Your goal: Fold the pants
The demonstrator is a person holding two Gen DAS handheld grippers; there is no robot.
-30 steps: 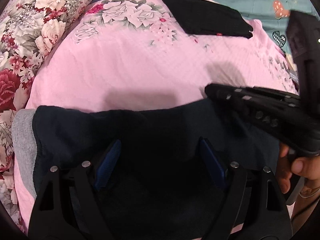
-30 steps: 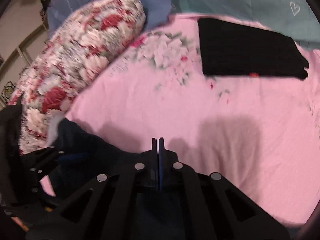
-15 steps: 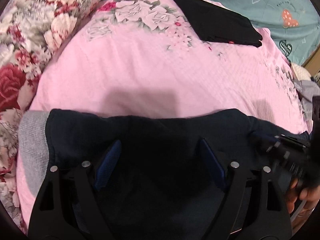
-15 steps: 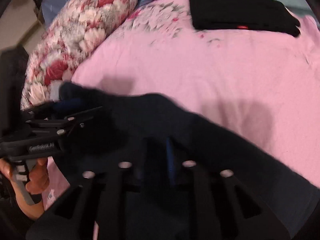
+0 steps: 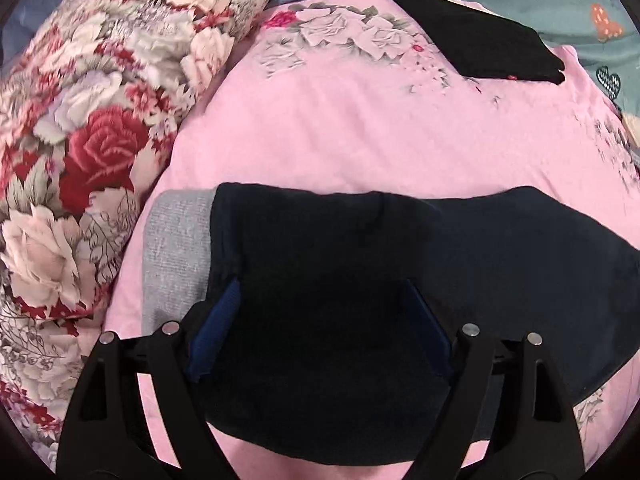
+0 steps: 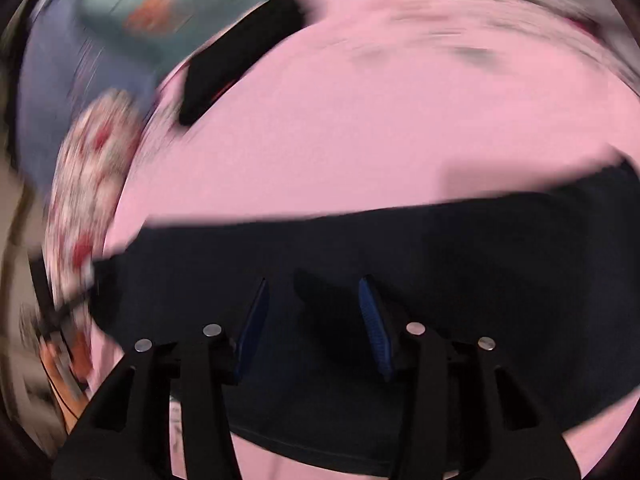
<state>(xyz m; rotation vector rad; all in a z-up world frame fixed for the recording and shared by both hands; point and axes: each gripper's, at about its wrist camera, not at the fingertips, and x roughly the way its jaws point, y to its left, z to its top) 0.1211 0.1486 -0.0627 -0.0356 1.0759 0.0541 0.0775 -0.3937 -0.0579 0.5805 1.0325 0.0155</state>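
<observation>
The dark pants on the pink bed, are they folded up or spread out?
Spread out. The pants lie flat across the pink sheet, grey waistband at one end. How many layers lie there cannot be told.

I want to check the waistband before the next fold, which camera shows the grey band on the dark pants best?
The left wrist view. There the grey waistband lies sharp and unobstructed at the left end of the dark pants, on the pink sheet. The right wrist view is motion-blurred; it shows the pants but no clear waistband.
</observation>
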